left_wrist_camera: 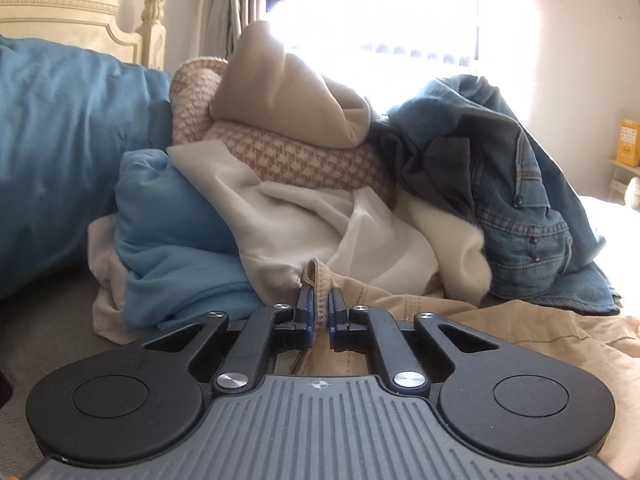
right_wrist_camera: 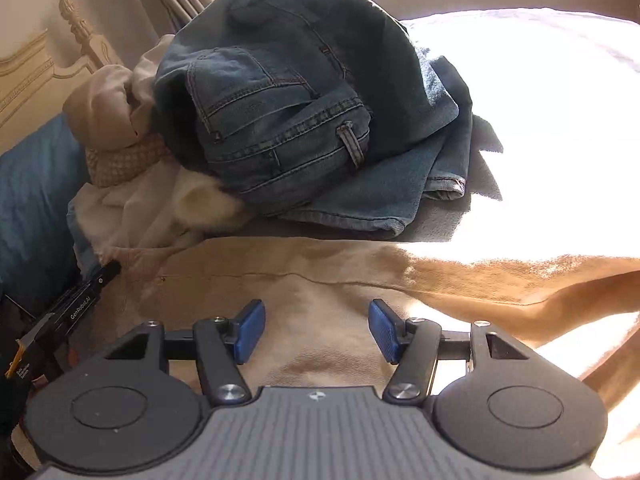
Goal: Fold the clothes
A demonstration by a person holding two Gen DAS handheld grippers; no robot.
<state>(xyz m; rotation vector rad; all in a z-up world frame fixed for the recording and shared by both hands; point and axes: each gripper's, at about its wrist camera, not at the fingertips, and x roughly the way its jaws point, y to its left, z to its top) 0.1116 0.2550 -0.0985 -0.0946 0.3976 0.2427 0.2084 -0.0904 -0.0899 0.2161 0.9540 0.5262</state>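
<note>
One heap: jeans (right_wrist_camera: 280,120) behind tan trousers (right_wrist_camera: 320,280); left tongs (left_wrist_camera: 319,312) pinch them.

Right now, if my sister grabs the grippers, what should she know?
Left gripper: shut on a raised fold of the tan pants.
Right gripper: open, just over the tan pants, holding nothing.
Pants lie spread on the bed in front of the pile: jeans, white top, blue top.
Done: nothing looks folded.
Left: fold the pants, then the pile.
</note>
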